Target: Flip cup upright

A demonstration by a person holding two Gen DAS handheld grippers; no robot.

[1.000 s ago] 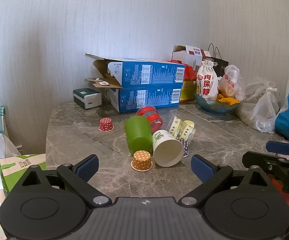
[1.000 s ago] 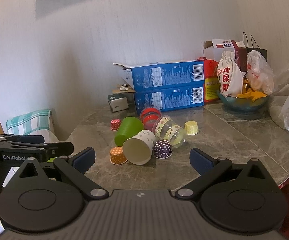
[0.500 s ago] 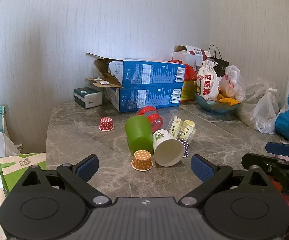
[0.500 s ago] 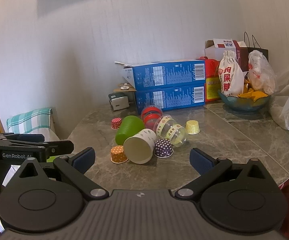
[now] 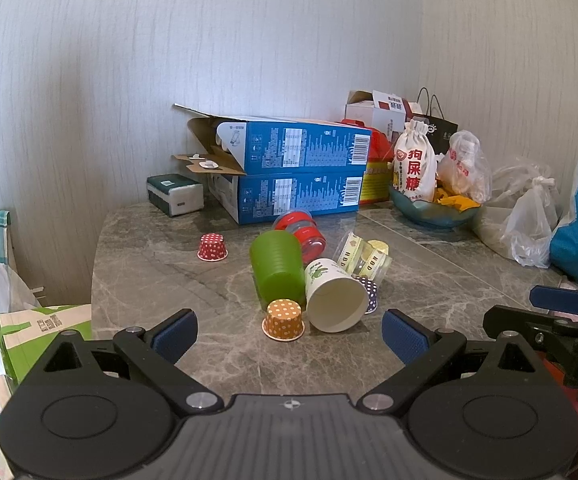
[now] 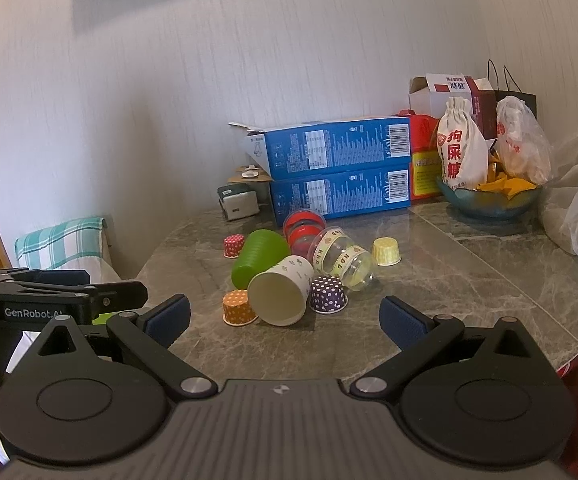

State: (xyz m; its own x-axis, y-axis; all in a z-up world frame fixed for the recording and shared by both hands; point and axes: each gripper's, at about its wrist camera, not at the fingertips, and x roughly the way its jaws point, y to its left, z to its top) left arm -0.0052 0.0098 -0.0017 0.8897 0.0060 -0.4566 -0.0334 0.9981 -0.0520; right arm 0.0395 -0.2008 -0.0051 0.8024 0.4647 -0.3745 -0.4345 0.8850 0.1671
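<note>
Grey marble bench (image 5: 161, 280) carries a huddle of cups ahead of both jaws. Left gripper (image 5: 289, 330) and right gripper (image 6: 285, 318) gape wide, holding nothing. A white paper cup (image 5: 335, 296) lies on its side, touching the ribbed green plastic cup (image 5: 277, 268) and small orange dotted cup (image 5: 284, 319). Closing in may knock those neighbours rolling, or crush its thin wall.
</note>
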